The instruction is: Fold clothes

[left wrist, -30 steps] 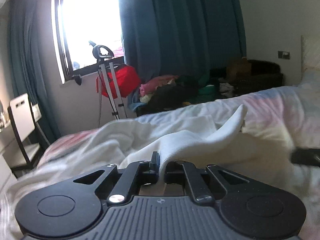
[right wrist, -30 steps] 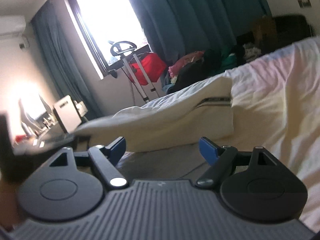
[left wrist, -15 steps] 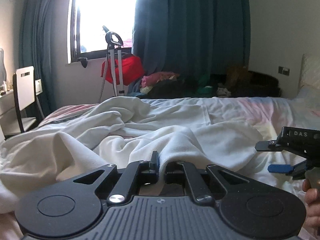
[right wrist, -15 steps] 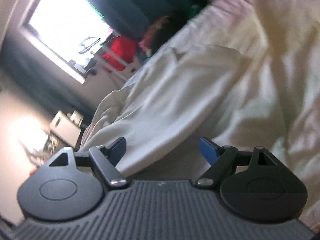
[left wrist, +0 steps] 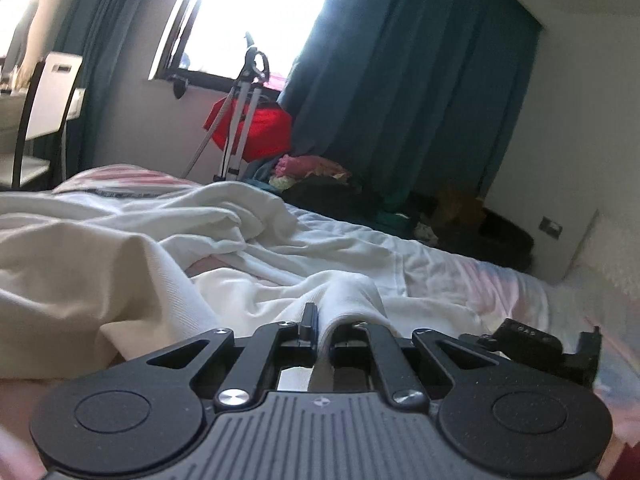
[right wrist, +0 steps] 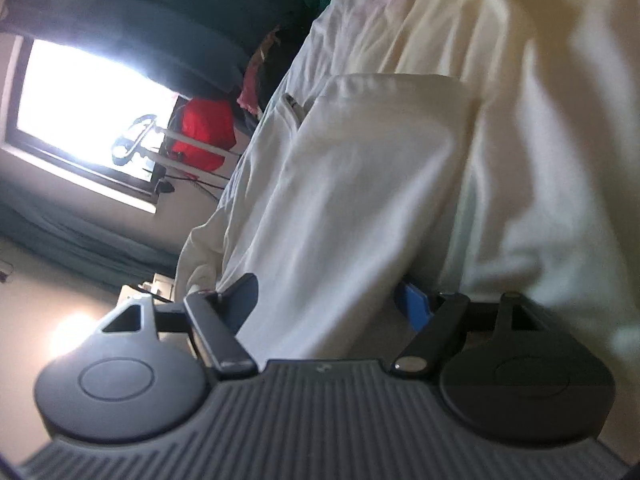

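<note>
A white garment lies crumpled on the bed. My left gripper is shut on a raised fold of it, and the cloth runs back between its fingers. To the right in the left wrist view, the black right gripper sits low on the bedding. In the right wrist view, rolled far over, my right gripper stands wide with its jaws closing. A flat panel of the white garment fills the gap between its blue pads.
A bright window with dark teal curtains is behind the bed. A metal stand with a red bag, a pile of clothes and a chair stand beyond the far edge.
My right gripper has rolled hard and sunk onto the garment, which now lies between its jaws. My left gripper, still gripping the fold, has rolled and shifted across the bed.
</note>
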`<move>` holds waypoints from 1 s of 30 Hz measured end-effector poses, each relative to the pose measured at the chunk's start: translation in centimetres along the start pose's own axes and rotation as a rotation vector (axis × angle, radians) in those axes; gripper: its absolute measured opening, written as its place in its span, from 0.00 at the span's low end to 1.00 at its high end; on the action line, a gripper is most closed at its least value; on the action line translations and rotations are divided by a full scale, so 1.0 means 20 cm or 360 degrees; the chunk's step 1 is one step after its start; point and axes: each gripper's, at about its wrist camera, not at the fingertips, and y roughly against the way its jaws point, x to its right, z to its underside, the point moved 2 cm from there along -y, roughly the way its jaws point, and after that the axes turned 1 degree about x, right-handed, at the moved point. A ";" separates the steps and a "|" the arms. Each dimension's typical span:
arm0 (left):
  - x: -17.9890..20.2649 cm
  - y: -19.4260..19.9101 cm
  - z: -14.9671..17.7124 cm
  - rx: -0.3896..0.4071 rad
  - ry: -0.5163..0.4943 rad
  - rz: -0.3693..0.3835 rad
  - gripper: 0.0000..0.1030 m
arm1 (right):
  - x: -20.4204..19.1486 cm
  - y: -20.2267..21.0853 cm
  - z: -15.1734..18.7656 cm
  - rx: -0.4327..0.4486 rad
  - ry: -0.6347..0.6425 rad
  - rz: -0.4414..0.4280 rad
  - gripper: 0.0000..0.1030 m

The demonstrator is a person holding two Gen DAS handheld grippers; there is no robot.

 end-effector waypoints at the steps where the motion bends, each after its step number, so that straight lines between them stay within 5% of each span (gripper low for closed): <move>1: -0.02 -0.01 0.00 -0.0007 0.0021 0.0001 0.05 | -0.01 -0.03 -0.01 0.0005 0.0026 -0.0001 0.75; 6: -0.03 -0.02 0.01 -0.0026 0.0026 0.0023 0.05 | 0.01 -0.09 -0.11 0.0138 0.0030 0.0078 0.59; 9: -0.01 -0.04 0.04 -0.0052 0.0005 0.0050 0.05 | 0.06 -0.11 -0.23 0.0253 -0.0082 0.0157 0.37; 11: 0.02 -0.04 0.05 -0.0063 -0.0023 0.0070 0.05 | 0.08 -0.10 -0.30 0.0322 -0.0103 0.0172 0.13; 18: 0.11 -0.06 0.11 -0.0115 -0.0077 0.0135 0.06 | -0.05 0.14 -0.45 0.0482 0.0175 0.0225 0.06; 24: 0.21 -0.14 0.22 -0.0241 -0.0201 0.0217 0.08 | -0.06 0.52 -0.61 0.0635 0.0219 0.0307 0.06; 30: 0.25 -0.20 0.33 -0.0333 -0.0236 0.0218 0.12 | 0.20 0.69 -0.60 0.0507 0.0033 0.0417 0.06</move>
